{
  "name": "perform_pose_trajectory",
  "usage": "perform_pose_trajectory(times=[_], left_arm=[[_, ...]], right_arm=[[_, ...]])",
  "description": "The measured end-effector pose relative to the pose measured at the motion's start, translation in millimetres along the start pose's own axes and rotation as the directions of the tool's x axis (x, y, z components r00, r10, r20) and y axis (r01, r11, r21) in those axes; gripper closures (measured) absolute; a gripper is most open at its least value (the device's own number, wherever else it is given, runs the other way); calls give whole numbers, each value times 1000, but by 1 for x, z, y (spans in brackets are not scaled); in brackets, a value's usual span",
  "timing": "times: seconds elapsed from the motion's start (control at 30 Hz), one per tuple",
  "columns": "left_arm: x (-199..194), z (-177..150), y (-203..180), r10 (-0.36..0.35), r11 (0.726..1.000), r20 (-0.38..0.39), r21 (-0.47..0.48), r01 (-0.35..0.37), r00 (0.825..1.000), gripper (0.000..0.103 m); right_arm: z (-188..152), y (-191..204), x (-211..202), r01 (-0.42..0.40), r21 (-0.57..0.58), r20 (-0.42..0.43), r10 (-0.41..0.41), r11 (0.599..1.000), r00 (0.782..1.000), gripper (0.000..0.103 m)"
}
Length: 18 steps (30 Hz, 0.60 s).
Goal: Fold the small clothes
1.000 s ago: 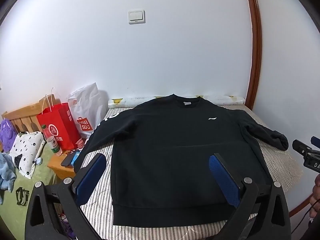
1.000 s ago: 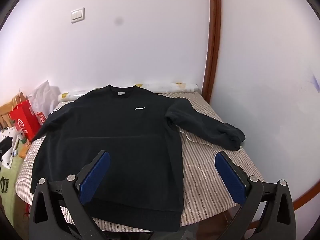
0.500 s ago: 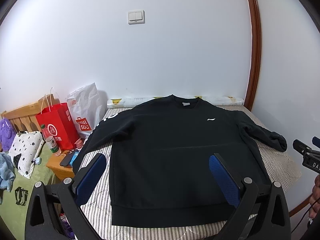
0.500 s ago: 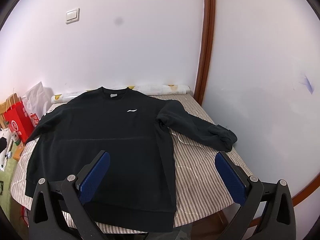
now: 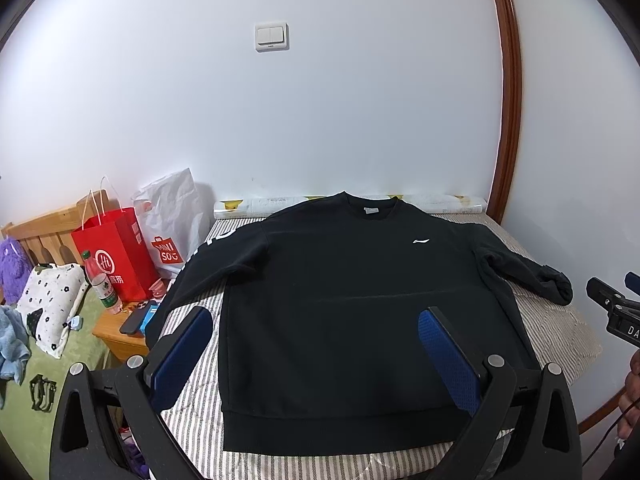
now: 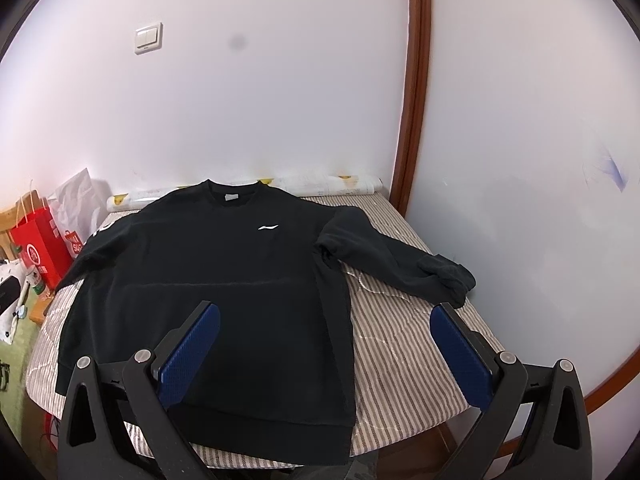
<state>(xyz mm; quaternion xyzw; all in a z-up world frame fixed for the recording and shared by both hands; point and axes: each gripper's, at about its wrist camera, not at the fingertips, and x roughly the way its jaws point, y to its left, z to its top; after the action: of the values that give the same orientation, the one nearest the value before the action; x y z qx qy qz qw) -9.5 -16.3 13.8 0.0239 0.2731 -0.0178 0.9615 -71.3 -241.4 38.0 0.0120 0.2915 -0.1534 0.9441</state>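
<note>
- Left wrist view: left gripper point(image 5: 314, 316) held above the near end of the striped table point(image 5: 560, 332), blue pads point(image 5: 448, 356) spread wide apart, nothing between them.
- Black sweatshirt point(image 5: 352, 296) spread flat and front up on the striped cover, collar toward the wall, hem toward the camera.
- Small white logo point(image 5: 421, 241) on the chest; white label inside the collar.
- One sleeve stretched out over the table's right part, cuff point(image 5: 556, 288) bunched near the edge; the other sleeve hanging over the left edge, white lettering along it.
- Rolled paper point(image 5: 440, 202) lying along the wall behind the collar.
- Left of the table: red paper bag point(image 5: 116, 252), white Miniso bag point(image 5: 172, 220), plastic bottle point(image 5: 102, 284), phone point(image 5: 134, 318) on a low wooden stand.
- Light switch point(image 5: 271, 37) on the wall above.
- At the far right edge, tip of the right gripper point(image 5: 616, 312), jaw state not readable from here.
- Right wrist view: right gripper point(image 6: 325, 324) poised over the near right part of the table point(image 6: 400, 344), blue pads point(image 6: 460, 352) far apart, empty.
- Sweatshirt point(image 6: 224, 280) lying mostly to the left of centre, hem at the near edge of the table.
- Right-side sleeve angled outward across the stripes, cuff point(image 6: 452, 276) crumpled close to the side wall.
- Left pad over the dark body of the garment, right pad over bare striped cover just below the cuff.
- Wooden door trim point(image 6: 416, 92) running up the wall corner behind the table.
</note>
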Motion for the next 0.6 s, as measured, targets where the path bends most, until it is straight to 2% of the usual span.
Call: perform_pose_trajectory(times=[0.6], left_arm=[[-5,0,6,6,1000,2,-18,-6,1000,0]], right_arm=[[-1,13,-7,-25,-21,12,25,999,1000,0]])
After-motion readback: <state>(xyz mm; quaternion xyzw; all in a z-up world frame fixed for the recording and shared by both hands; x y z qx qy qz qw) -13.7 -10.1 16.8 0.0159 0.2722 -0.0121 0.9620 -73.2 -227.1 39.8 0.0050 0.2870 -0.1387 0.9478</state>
